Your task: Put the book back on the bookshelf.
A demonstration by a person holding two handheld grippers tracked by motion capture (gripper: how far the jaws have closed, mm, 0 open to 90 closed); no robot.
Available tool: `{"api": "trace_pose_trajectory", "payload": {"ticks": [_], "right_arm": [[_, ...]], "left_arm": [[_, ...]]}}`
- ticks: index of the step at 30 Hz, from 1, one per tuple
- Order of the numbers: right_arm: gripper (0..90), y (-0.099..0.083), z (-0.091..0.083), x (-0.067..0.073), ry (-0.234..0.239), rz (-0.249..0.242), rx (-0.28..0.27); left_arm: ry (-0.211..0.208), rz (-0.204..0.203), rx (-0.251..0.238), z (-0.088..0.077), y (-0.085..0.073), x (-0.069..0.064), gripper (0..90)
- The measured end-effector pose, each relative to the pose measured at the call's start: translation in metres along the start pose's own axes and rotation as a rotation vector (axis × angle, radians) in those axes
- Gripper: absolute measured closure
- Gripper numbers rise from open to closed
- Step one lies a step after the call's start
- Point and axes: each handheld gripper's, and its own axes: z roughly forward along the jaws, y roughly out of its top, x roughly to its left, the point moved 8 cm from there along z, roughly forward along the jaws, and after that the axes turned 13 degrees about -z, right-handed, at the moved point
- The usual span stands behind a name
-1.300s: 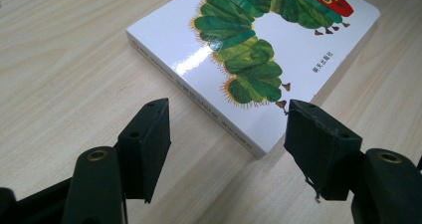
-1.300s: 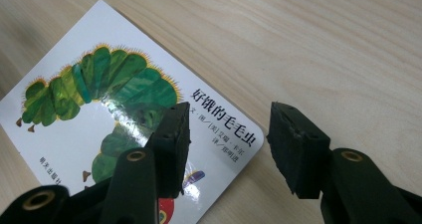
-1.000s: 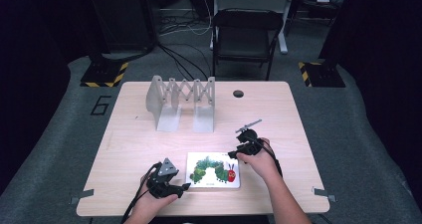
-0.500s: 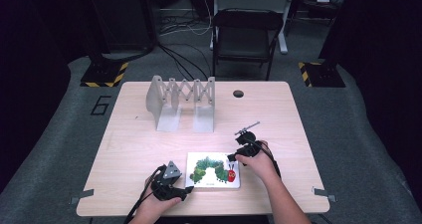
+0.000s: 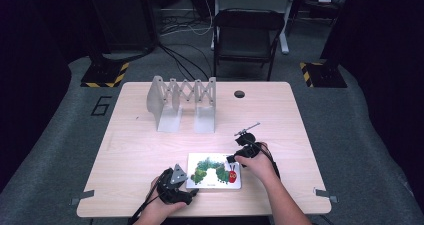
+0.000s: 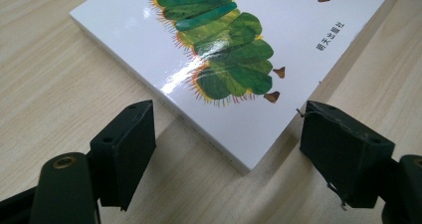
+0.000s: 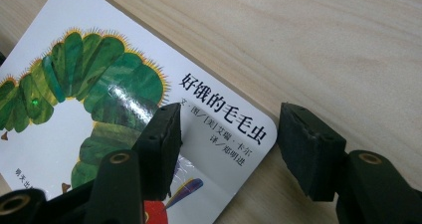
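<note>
Picture book (image 5: 214, 171) lies flat, cover up, on the near part of the wooden surface (image 5: 150, 145), between the person's two hands. Cover shows a green caterpillar (image 6: 219, 50) with a red head, on white.

Left hand-held gripper (image 6: 229, 149) sits low at the book's near left corner. That corner pokes into the gap between the jaws, but neither pad touches it; bare wood shows on both sides. Its jaws have just been opening, and they stand well apart with nothing gripped. Judgement: this side has either let go or is lining up to pinch the corner; straddling a corner makes sense, since that is where a flat book offers an edge to get under.

Right hand-held gripper (image 7: 229, 149) is at the far right corner, by the printed title (image 7: 226, 109). One pad rests over the cover, the other hangs off the edge above the wood. Its jaws have also just been opening, moderately wide, with the corner between them but not clamped.

Expanding metal book rack (image 5: 182, 102) stands upright farther back on the surface, well apart from the book, slots unfilled. Judgement: likely the destination, which would explain two grippers at opposite corners, to tip the book upright.

Folding chair (image 5: 247, 35) stands beyond the surface.
</note>
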Motion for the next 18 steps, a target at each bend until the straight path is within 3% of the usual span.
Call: {"api": "trace_pose_trajectory", "payload": {"ticks": [10,18], "right_arm": [[42.0,0.0012,0.0006,0.0052,-0.005,0.017,0.026],[43.0,0.0048,-0.0006,0.0074,-0.037,-0.004,0.028]], "left_arm": [[0.017,-0.012,0.014,0.0025,0.0012,-0.0031,17.6],[0.025,-0.02,0.025,0.002,0.001,-0.0035,16.7]]}}
